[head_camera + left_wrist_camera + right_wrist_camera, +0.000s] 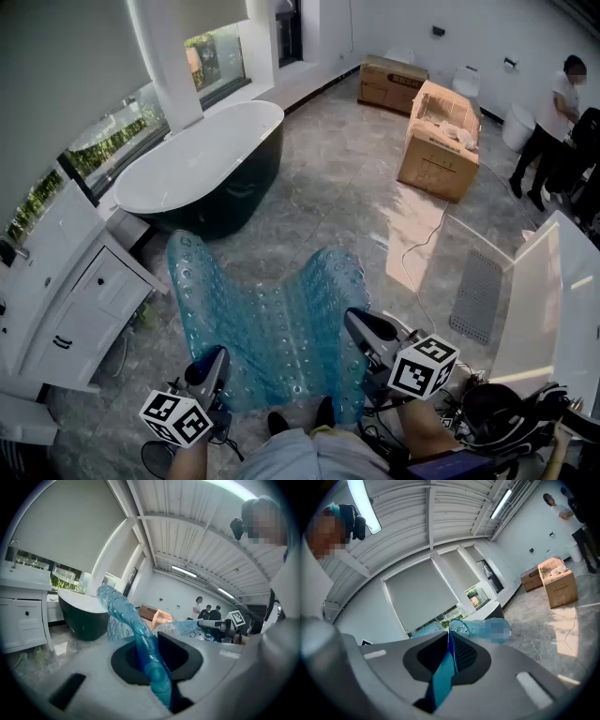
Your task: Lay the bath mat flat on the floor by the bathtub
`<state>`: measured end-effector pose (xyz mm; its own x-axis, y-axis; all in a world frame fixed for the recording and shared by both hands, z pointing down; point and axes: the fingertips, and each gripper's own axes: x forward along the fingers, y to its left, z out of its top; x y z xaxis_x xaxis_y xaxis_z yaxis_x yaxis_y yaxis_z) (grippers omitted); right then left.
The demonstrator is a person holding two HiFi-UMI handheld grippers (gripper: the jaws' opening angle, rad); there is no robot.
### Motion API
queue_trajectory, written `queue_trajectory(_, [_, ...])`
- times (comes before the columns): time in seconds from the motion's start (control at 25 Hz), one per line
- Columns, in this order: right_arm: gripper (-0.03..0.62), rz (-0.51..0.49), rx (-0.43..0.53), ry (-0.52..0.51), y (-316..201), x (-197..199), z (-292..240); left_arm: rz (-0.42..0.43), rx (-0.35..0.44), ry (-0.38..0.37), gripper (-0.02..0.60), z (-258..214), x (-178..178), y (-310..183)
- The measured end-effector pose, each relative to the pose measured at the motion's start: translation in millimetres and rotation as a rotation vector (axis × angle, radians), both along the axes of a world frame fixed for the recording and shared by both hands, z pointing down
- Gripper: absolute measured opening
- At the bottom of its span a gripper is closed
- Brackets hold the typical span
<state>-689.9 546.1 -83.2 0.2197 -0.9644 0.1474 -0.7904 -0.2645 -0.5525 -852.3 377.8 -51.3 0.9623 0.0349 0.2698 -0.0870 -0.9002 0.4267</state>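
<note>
The dark bathtub [202,169] stands by the windows at the floor's left edge. Near it the blue bath mat [272,319] sags, the left gripper [210,366] and the right gripper [364,330] each clenched on one near corner.

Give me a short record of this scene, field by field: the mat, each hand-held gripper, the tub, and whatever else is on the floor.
mat: blue, bubbled, near edge lifted, middle sagging, not flat yet
left hand-held gripper: shut on the mat's near edge
right hand-held gripper: shut on the mat's near edge
bathtub: dark outside, white inside, beyond the mat, by the window
boxes: two, cardboard, on the floor at far right
person: standing past the boxes
</note>
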Motion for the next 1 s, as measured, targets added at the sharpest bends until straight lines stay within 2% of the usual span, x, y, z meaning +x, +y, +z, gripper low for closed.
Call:
queue_trajectory(0.4, [0.025, -0.003, -0.001, -0.014, 10, 13, 4, 0.008, -0.002, -0.019, 0.052, 2, 16, 13])
queue_trajectory(0.64, [0.023, -0.002, 0.062, -0.050, 16, 33, 4, 0.002, 0.001, -0.017, 0.052, 4, 34, 20])
queue_trajectory(1.0, [0.021, -0.015, 0.051, -0.052, 26, 72, 9, -0.016, -0.006, 0.000, 0.052, 1, 68, 30])
